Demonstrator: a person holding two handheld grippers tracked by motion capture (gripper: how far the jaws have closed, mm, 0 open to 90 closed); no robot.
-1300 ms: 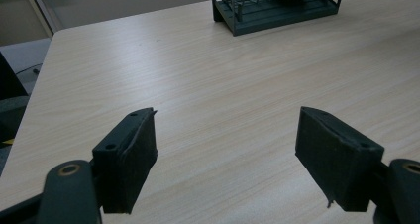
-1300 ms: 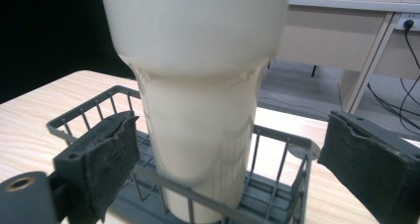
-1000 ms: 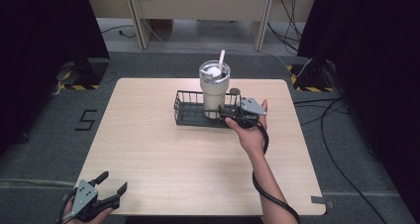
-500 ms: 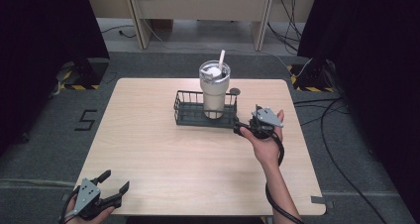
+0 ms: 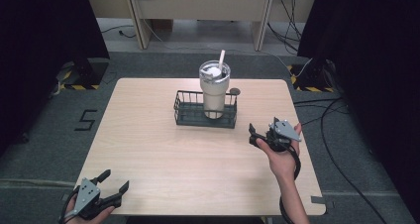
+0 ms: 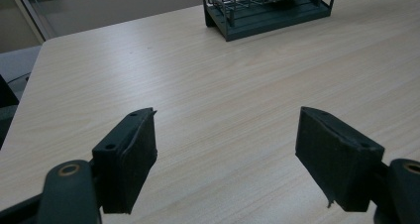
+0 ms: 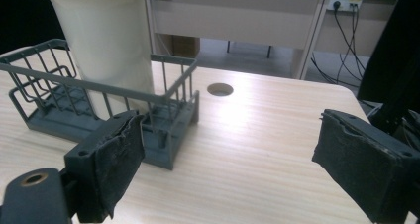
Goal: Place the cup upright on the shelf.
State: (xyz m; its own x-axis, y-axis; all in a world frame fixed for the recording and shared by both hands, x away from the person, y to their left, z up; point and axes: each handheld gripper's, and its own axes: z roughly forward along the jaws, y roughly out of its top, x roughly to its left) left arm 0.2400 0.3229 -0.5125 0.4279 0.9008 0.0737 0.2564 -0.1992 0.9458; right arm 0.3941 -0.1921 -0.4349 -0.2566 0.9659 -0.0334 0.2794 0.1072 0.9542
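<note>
A cream tumbler with a lid and a white straw stands upright in the dark wire basket at the table's middle back. My right gripper is open and empty, a short way right of the basket and nearer the front. In the right gripper view its jaws stand wide apart, with the basket and tumbler ahead on the left. At the table's front left corner my left gripper is open and empty. The left gripper view has the basket far ahead.
The light wooden table has a round cable hole just right of the basket, also seen in the right gripper view. Cables lie on the floor to the right. A desk stands beyond the table.
My right gripper has drawn back from the basket's right end toward the front right of the table. The left gripper has shifted only slightly at the front left corner.
</note>
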